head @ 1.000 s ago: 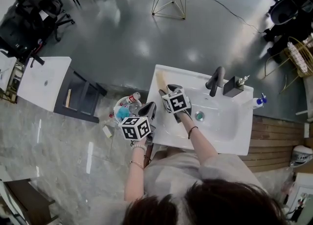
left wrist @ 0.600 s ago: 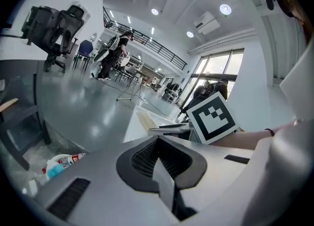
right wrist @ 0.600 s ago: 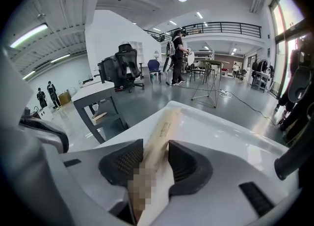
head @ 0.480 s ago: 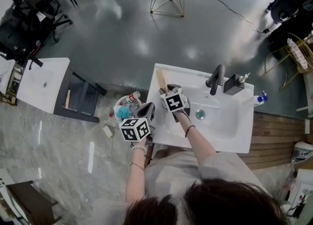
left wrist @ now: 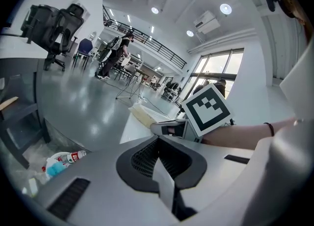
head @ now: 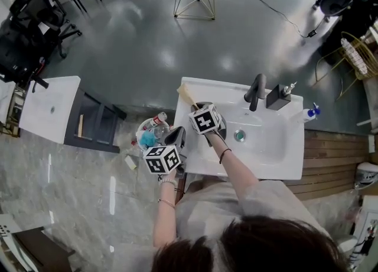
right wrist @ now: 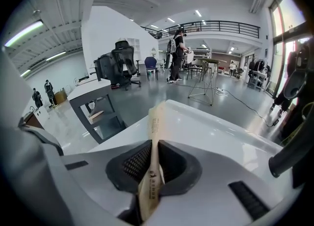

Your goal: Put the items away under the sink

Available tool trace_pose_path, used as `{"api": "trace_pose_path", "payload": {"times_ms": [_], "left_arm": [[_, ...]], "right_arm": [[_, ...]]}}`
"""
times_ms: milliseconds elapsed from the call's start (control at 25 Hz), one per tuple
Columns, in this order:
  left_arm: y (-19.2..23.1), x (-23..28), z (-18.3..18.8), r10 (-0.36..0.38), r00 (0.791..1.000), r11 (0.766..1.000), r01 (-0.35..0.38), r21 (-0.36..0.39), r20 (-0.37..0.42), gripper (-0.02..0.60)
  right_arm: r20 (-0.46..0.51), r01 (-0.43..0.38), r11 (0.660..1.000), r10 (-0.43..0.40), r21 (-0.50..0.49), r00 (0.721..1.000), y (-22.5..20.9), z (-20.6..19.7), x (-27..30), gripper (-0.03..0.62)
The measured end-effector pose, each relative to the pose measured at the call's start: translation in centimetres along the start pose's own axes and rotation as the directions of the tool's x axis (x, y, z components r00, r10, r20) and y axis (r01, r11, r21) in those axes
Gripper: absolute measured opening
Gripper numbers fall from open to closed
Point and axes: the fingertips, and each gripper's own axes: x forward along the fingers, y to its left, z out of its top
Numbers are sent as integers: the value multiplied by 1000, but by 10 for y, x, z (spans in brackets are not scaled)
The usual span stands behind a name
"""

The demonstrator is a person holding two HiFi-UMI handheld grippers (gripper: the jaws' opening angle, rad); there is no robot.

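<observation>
Pick-up: right gripper [right wrist: 153, 157] has just been pinching onto the wooden tool [right wrist: 156, 122] at the sink's [head: 277, 149] ten o'clock; left gripper [left wrist: 158, 146] closed, empty. Lift next.

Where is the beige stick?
Head view: the beige stick sits at the sink's back left corner, pinched by the right tool, whose jaws have just been closing on it.
</observation>
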Motion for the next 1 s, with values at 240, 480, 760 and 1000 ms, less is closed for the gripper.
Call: {"api": "trace_pose_path", "payload": {"times_ms": [240, 480, 760, 1000], "left_arm": [[-6, -2, -2, -16, 1000, 1000, 16, 13, -3, 3], [-12, -4, -1, -38, 999, 999, 38, 25, 1, 3], [-27, -8, -5, -79, 997, 995, 79, 56, -3, 3], [-41, -11, -11, -104, 995, 991, 104, 81, -15, 3]], "right_arm": [[21, 13, 999, -14, 53, 1000, -4, 3, -11, 46], [75, 19, 996, -26, 86, 997, -8, 14, -29, 46], [119, 38, 990, -55, 137, 991, -13, 10, -52, 46], [169, 28, 987, -55, 157, 984, -11, 11, -77, 46]]}}
